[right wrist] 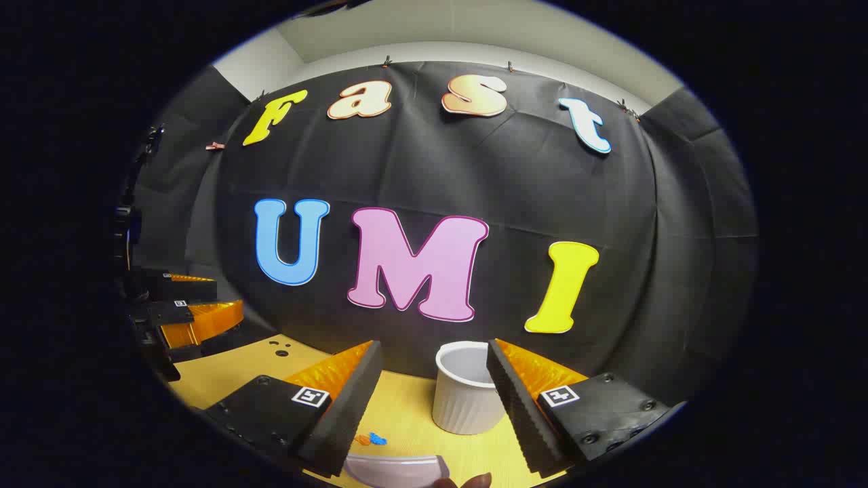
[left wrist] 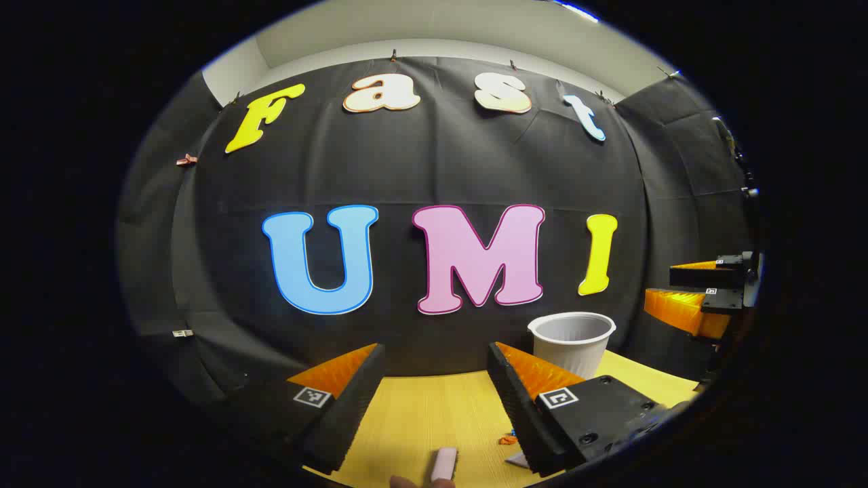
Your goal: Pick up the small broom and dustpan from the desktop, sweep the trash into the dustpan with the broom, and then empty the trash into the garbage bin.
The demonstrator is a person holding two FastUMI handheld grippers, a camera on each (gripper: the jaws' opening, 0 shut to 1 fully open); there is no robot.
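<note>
Black cloth walls the booth behind a yellow wooden bench (left wrist: 434, 413).

In the left gripper view, the left claw (left wrist: 434, 396) hangs released above the bench, its 2 fingers spread with nothing between them. A white ribbed bin (left wrist: 571, 342) stands just beyond its right finger. Below, between the fingers, a pale pink handle (left wrist: 444, 464) lies on the bench, and small orange scraps (left wrist: 507, 440) lie by the right finger. The right claw (left wrist: 698, 291) shows far right, also spread.

In the right gripper view, the right claw (right wrist: 434, 400) is released. The bin (right wrist: 464, 396) stands ahead, against its right finger. Orange and blue scraps (right wrist: 371, 439) lie near its left finger, and a pale dustpan (right wrist: 397, 470) lies below.
</note>
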